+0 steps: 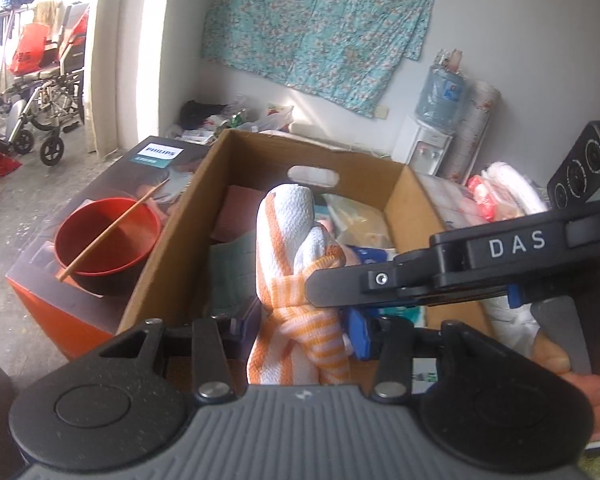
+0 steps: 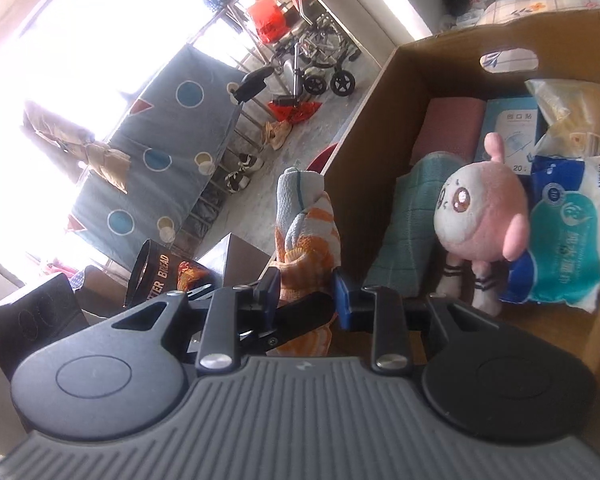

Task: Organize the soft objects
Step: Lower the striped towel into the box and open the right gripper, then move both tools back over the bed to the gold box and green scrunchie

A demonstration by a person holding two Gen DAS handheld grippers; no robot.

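Observation:
An orange-and-white striped towel (image 1: 296,264) is rolled up and held upright over an open cardboard box (image 1: 172,248). My left gripper (image 1: 300,328) is shut on the towel's lower part. My right gripper (image 1: 328,280) comes in from the right and is shut on the same towel (image 2: 306,236), as the right wrist view (image 2: 306,292) shows. The box (image 2: 364,152) holds a pink and white plush toy (image 2: 480,216), a teal folded cloth (image 2: 412,220), a pink cloth (image 2: 448,124) and tissue packs (image 2: 568,240).
A red bowl (image 1: 108,236) with a chopstick sits on a Philips carton (image 1: 60,280) left of the box. A water dispenser (image 1: 428,136) stands at the back wall. A wheelchair (image 1: 40,92) stands far left. A black paper bag (image 2: 156,272) and a dark box stand near the right gripper.

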